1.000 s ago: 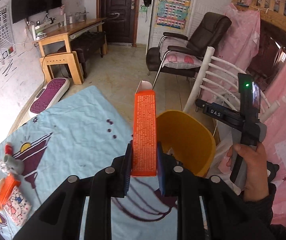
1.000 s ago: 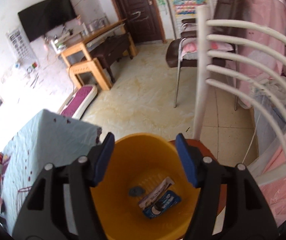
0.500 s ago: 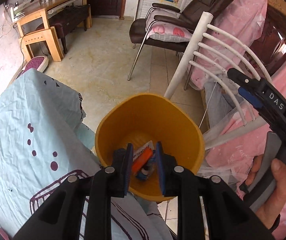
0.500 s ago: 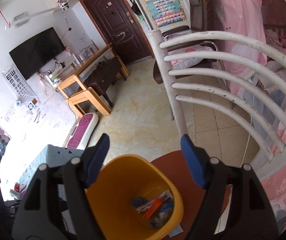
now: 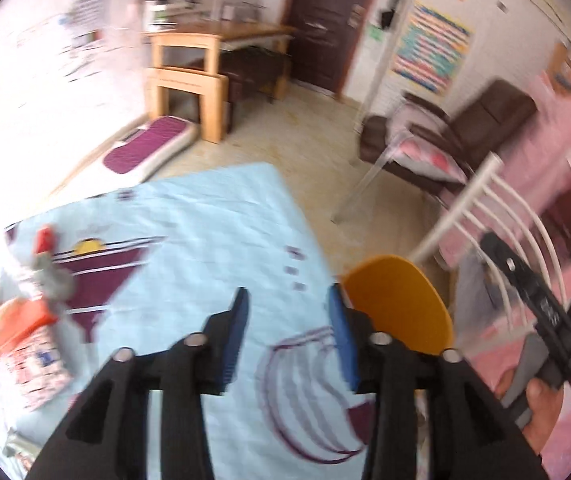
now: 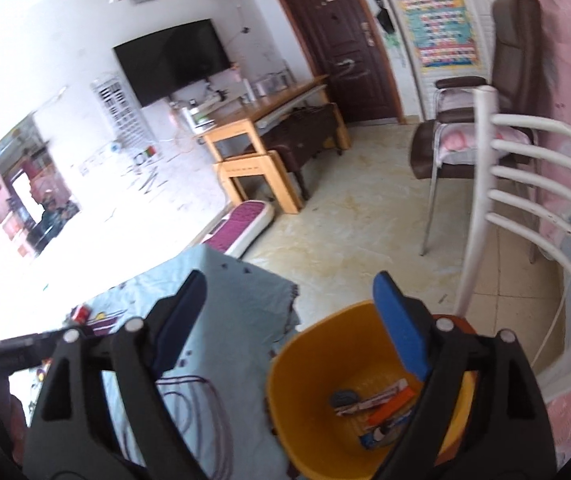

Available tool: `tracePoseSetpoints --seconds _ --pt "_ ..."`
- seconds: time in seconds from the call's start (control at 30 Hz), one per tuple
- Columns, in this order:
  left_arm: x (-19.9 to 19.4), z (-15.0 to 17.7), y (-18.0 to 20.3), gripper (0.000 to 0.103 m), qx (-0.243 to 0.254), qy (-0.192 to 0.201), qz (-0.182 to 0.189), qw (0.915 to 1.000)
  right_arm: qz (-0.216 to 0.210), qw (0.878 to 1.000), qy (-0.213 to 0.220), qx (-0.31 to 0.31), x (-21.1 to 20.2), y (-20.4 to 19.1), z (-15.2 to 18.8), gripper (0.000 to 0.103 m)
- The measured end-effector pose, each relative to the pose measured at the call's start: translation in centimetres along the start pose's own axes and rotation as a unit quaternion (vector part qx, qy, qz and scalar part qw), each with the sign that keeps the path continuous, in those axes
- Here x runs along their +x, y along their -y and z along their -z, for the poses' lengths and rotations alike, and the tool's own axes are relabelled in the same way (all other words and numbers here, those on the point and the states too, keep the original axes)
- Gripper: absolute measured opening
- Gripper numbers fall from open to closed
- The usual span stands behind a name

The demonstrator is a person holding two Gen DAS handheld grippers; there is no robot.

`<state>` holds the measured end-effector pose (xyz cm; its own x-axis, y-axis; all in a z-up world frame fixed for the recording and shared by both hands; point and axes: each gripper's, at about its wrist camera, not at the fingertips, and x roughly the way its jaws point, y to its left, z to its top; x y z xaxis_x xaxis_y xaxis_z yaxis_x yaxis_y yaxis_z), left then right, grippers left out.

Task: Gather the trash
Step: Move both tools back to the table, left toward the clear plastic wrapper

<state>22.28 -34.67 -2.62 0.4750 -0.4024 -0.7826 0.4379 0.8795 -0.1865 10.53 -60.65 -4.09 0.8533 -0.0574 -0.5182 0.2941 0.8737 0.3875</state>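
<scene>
Trash bin (image 6: 309,396) beside the bench (image 5: 213,224) already holds several wrappers (image 6: 381,408). Left tool (image 5: 285,340) and right tool (image 6: 289,328) are both opening, nothing between them. More packets (image 5: 25,344) still wait on the bench.

Bright white walls, a wall-mounted TV (image 6: 171,60), dark brown door (image 6: 337,40), wooden desk (image 6: 261,120) and beige tiled floor (image 6: 365,220).

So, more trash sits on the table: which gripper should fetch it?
Left. The left gripper, empty and opening, faces the wrappers; the right gripper, also empty and opening, hangs by the bin.
</scene>
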Motion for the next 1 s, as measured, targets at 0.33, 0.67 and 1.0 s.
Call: tracePoseSetpoints --seconds 0.33,0.67,1.0 --pt "-6.3 -0.4 -12.2 0.089 -0.079 0.061 -0.123 0.9873 -0.099 0.991 -0.04 -0.078 1.5 -8.3 2.1 0.093" --pt "-2.3 -3.4 -25.1 0.089 -0.252 -0.047 -0.098 0.9615 -0.12 0.983 -0.073 -0.115 2.4 -12.5 4.3 0.093" --pt "2.9 -4.4 -27.9 0.065 -0.31 -0.092 -0.097 0.9413 -0.207 0.956 -0.11 -0.179 3.0 -17.4 7.0 0.093"
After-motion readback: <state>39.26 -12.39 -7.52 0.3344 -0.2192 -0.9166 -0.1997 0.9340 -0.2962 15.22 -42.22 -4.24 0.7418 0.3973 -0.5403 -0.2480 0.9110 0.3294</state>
